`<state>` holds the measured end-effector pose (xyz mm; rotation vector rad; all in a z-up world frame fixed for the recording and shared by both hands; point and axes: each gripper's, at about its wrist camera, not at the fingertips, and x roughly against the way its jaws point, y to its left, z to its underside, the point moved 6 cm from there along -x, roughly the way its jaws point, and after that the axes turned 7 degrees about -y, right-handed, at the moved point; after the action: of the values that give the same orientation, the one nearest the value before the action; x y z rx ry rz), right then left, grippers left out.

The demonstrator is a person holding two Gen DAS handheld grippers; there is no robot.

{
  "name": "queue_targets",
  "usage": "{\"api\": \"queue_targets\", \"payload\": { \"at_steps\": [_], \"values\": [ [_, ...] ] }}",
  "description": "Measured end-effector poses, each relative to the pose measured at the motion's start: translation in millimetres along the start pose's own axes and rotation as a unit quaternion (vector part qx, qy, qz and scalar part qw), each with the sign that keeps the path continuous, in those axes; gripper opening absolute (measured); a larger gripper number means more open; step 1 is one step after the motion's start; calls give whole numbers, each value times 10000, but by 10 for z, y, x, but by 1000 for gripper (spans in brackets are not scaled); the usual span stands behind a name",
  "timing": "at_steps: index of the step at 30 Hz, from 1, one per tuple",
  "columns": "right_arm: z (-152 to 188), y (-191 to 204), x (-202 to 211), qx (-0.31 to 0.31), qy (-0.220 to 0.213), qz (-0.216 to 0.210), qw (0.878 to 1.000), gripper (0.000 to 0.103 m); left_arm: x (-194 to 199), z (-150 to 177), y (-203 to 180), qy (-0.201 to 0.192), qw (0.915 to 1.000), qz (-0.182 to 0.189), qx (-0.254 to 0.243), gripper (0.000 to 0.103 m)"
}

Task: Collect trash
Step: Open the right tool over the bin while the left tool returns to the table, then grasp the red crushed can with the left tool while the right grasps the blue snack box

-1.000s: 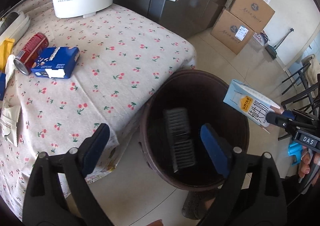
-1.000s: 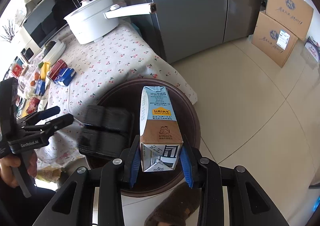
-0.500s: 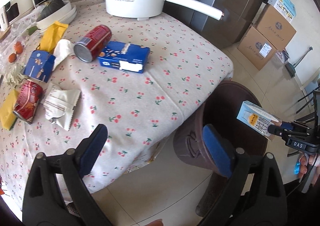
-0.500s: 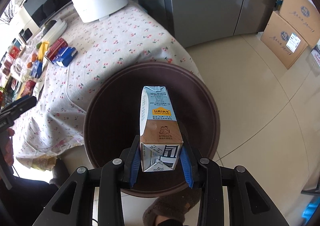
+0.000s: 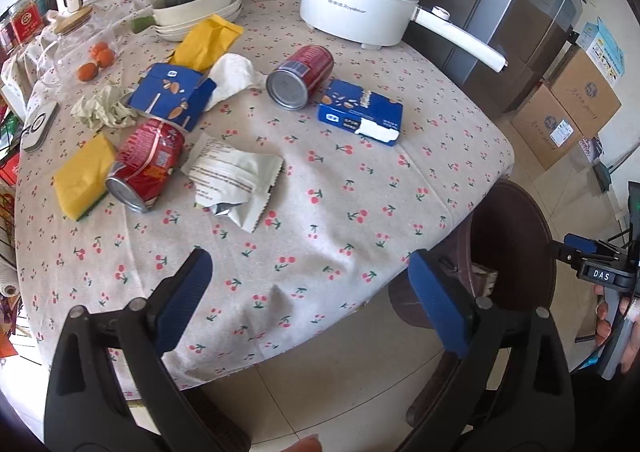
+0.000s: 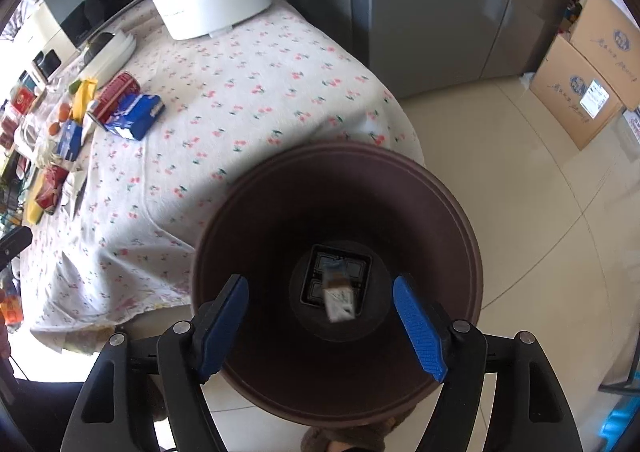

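The carton has left the right gripper, whose fingers now gape, and lies deep in the bin; the left gripper, also spread, has swung from the bin toward the tabletop; left there: two cans, two blue boxes, one wrapper, two tissues.

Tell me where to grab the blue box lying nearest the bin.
Close the left gripper across the blue box's short width, coming straight down from above. It lies flat on the tablecloth, with both long edges exposed and nothing touching them.
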<state>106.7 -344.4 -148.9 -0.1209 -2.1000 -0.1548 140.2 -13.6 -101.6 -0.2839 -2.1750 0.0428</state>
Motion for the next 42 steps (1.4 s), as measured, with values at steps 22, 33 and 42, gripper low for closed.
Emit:
{"api": "queue_targets", "payload": {
  "at_steps": [22,33,42],
  "values": [
    [-566,1404,131,1081,-585,-314,9919,85,155,2,1280,42,9909,-327,1301,98],
    [-714,1752,-71,1180,-426,-436,9911,85,-318,-365,1468,-35,9956,-205,909,95],
    [-865,1743,-245,1145,-343,-327,9923,85,-815,-520,1423,450,9971,-497,358,82]
  ]
}}
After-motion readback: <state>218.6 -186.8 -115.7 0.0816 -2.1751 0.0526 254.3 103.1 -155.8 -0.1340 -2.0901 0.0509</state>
